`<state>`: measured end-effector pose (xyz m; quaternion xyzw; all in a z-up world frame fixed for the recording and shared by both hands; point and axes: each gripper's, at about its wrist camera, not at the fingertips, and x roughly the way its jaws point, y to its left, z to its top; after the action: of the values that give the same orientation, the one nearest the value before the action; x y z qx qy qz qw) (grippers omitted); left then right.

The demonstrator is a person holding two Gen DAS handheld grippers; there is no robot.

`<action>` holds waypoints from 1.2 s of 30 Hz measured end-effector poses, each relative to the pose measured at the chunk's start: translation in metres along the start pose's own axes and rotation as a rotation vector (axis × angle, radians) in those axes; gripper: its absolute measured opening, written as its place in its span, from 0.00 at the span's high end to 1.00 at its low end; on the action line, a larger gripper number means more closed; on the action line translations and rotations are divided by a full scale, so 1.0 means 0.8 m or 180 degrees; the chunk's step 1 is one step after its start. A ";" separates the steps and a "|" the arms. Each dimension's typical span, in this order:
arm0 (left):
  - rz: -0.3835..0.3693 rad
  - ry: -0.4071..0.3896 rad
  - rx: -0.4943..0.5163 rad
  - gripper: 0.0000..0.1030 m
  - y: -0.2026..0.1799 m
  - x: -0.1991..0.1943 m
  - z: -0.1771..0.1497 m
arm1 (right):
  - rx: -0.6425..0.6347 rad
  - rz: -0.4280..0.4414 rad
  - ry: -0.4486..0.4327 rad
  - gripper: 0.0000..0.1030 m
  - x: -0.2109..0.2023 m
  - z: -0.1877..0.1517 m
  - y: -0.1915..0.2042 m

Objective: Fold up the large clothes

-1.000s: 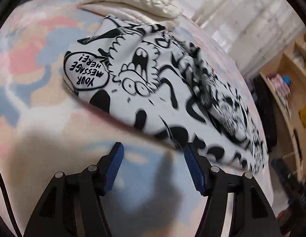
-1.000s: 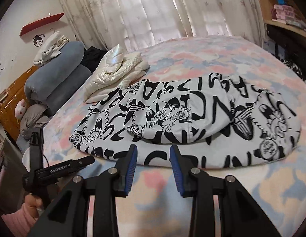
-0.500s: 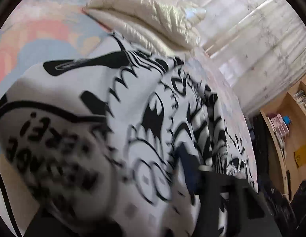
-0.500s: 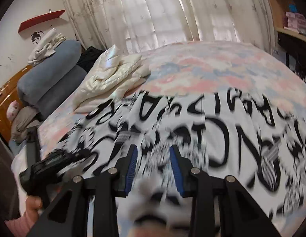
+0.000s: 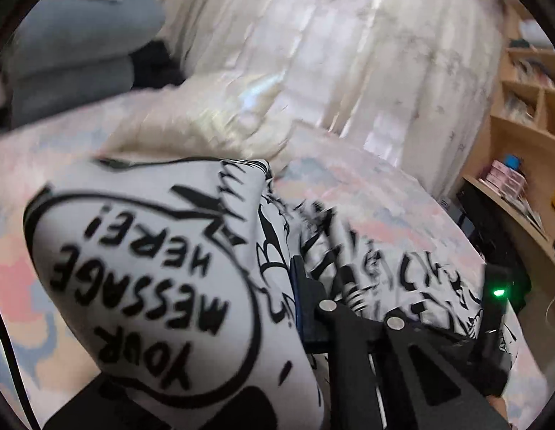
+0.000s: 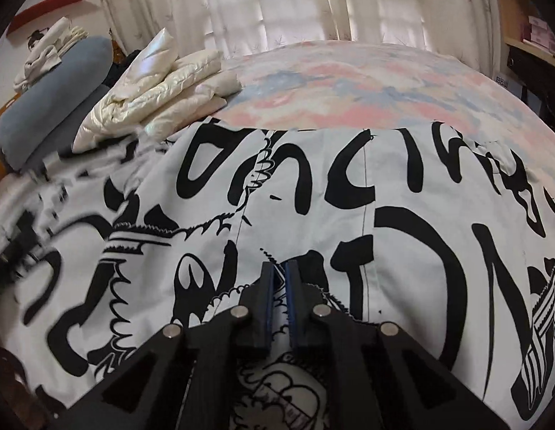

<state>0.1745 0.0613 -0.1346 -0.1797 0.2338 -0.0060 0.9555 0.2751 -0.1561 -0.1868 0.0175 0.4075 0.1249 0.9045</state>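
Now garment (image 6: 313, 215) between both tongs' pads.

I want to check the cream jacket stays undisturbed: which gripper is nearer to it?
Left. The left gripper, shut on the printed garment, has the cream jacket just beyond that cloth. The right gripper pinches the garment's near edge, farther from the jacket.

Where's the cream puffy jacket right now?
In the right wrist view the cream puffy jacket lies folded on the bed, upper left, beyond the printed garment and beside the grey bolsters.
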 end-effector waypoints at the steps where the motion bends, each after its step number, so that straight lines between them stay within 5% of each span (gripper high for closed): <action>1: -0.0029 -0.0047 0.0076 0.93 -0.011 -0.006 0.004 | 0.0001 0.0019 0.0000 0.94 0.001 -0.001 -0.001; 12: -0.0339 -0.0044 0.0735 0.93 -0.158 -0.002 0.031 | 0.0217 0.0386 0.0087 0.93 0.004 0.000 -0.017; 19: -0.0372 0.0058 0.1322 0.93 -0.259 0.012 0.014 | 0.0716 0.1194 0.0183 0.94 -0.042 -0.007 -0.062; 21: -0.0428 0.0080 0.1492 0.93 -0.289 0.015 0.002 | 0.0782 0.1087 0.0023 0.94 -0.082 -0.014 -0.090; 27: -0.0774 0.0118 0.1928 0.92 -0.383 0.024 -0.055 | 0.1322 -0.0018 -0.0478 0.93 -0.187 -0.065 -0.225; 31: -0.0896 0.0498 0.2305 0.92 -0.438 0.059 -0.130 | 0.1693 -0.0521 -0.0641 0.94 -0.219 -0.102 -0.291; 36: -0.0579 0.0864 0.2691 0.91 -0.454 0.100 -0.199 | 0.1975 -0.0377 -0.0711 1.00 -0.218 -0.122 -0.312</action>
<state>0.2011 -0.3403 -0.1759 0.2089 0.3172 -0.2084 0.9013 0.1445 -0.4463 -0.1572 0.2818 0.3248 -0.0606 0.9008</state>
